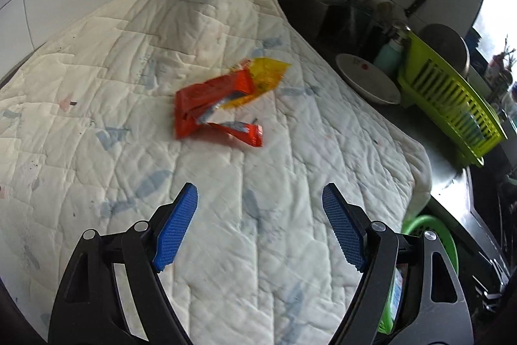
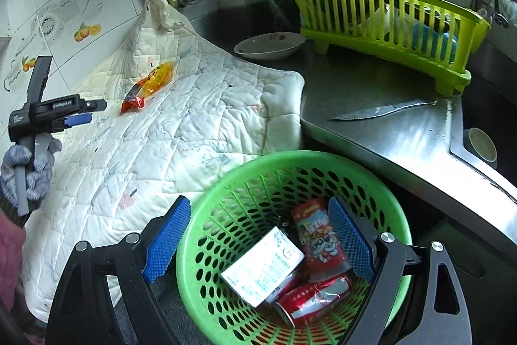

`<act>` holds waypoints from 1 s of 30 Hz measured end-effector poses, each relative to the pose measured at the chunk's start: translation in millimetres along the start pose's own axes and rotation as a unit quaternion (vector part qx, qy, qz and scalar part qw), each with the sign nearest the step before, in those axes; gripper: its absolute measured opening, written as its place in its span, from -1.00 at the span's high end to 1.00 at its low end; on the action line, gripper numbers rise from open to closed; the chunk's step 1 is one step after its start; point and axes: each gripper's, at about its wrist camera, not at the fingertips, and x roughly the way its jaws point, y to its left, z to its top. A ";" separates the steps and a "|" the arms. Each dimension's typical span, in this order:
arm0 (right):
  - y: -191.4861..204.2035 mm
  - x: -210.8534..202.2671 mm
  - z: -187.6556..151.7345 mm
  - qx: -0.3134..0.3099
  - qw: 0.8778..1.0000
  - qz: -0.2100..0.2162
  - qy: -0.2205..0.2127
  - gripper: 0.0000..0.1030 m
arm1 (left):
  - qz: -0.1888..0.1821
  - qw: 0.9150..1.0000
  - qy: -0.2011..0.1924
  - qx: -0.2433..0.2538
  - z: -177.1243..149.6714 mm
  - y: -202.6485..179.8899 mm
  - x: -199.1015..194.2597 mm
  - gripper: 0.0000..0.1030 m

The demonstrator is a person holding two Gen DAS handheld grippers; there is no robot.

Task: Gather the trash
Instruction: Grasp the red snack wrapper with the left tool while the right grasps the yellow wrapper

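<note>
Meanwhile the left gripper (image 1: 260, 227) hangs open and empty above the quilted cloth (image 1: 129, 86), whose middle holds an orange wrapper (image 1: 213, 105). Beside the cloth's near edge, the right gripper (image 2: 258, 243) gapes over the green basket (image 2: 371, 177) (carton, pouch and can inside).

Red-and-orange wrapper (image 1: 223, 101), white quilted cloth (image 1: 161, 54), green perforated basket (image 2: 245, 180).

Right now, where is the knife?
In the right wrist view the knife lies flat on the steel counter, right of the quilt, just in front of the dish rack.
</note>
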 end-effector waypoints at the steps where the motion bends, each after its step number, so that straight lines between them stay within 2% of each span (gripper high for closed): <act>1: 1.0 2.3 1.3 0.000 1.000 0.001 0.001 -0.63 | 0.005 1.000 -0.003 -0.005 5.8 8.6 4.4 -0.53; 4: 6.2 14.5 8.2 -0.005 1.000 0.003 0.008 -0.63 | 0.014 1.000 0.003 -0.019 21.3 29.0 18.8 -0.53; 8: 14.1 31.5 18.0 -0.011 1.000 0.010 0.017 -0.63 | 0.006 0.999 0.008 -0.047 37.9 49.3 39.1 -0.53; 12: 23.9 47.9 28.1 -0.020 0.999 0.014 0.024 -0.63 | 0.006 0.998 0.021 -0.057 54.5 56.9 60.8 -0.55; 14: 29.0 55.4 33.2 -0.026 0.999 0.015 0.027 -0.63 | 0.008 0.998 0.025 -0.052 60.9 58.4 71.8 -0.65; 22: 46.9 81.4 51.5 -0.051 0.998 0.018 0.041 -0.63 | 0.012 0.996 0.064 -0.063 68.2 69.0 116.0 -0.62; 23: 49.4 84.9 54.3 -0.056 0.997 0.018 0.043 -0.63 | 0.010 0.996 0.064 -0.068 68.5 71.1 118.2 -0.55; 26: 57.0 92.7 62.3 -0.070 0.996 0.018 0.046 -0.63 | 0.001 0.995 0.071 -0.075 67.9 72.9 123.8 -0.14; 28: 62.0 98.2 68.3 -0.076 0.996 0.021 0.049 -0.63 | 0.003 0.995 0.068 -0.072 67.0 72.8 124.5 -0.04; 30: 67.6 102.5 75.0 -0.081 0.995 0.024 0.050 -0.63 | -0.003 0.995 0.067 -0.071 66.2 74.4 122.3 0.28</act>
